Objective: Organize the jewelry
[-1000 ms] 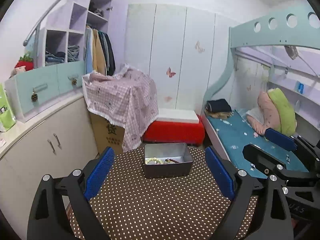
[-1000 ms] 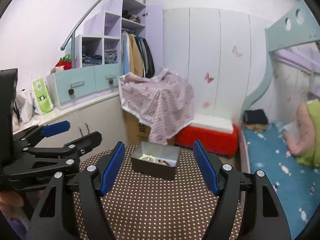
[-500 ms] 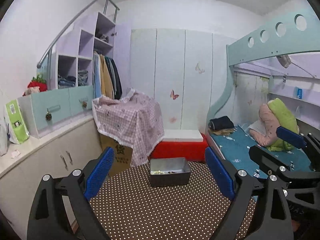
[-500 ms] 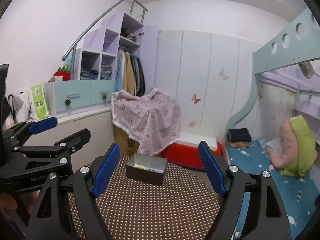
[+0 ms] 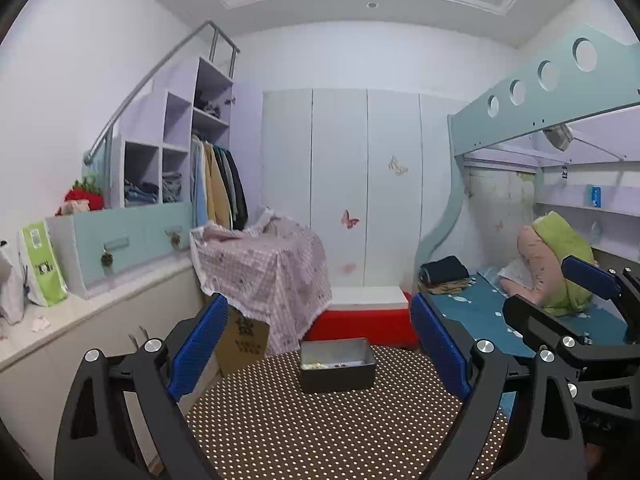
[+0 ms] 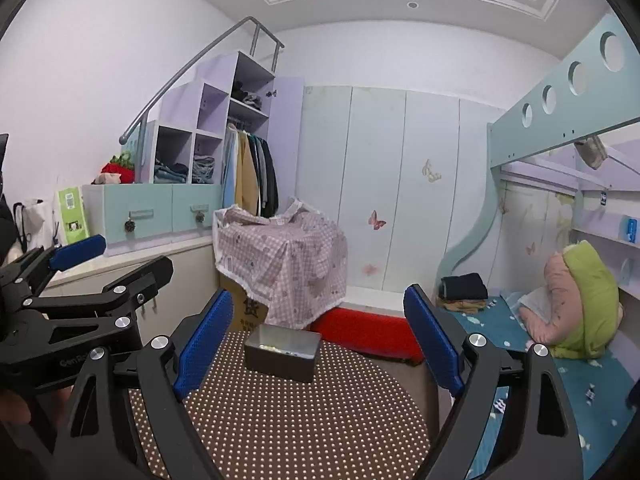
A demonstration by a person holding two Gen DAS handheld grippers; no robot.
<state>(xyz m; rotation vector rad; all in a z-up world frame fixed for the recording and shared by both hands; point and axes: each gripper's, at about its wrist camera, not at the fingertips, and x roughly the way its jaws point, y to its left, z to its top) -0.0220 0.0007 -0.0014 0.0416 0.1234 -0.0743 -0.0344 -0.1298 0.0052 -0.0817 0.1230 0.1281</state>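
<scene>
Grey metal box [image 5: 337, 365] holding pale jewelry [image 5: 316, 365], sitting ahead of both tools on the dotted round table [image 5: 328, 432], left gripper [image 5: 316, 354] gaping wide and empty, right gripper [image 6: 318, 344] just opening wide, empty, cardboard carton [image 5: 244, 338] printed with a Chinese character standing beyond-left.

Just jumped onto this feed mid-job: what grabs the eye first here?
A grey metal tin with jewelry in it stands alone at the far edge of the brown polka-dot round table, framed by the open, empty left gripper. The right gripper is open and empty too. Behind the table, a pink checked cloth drapes over a cardboard box.
</scene>
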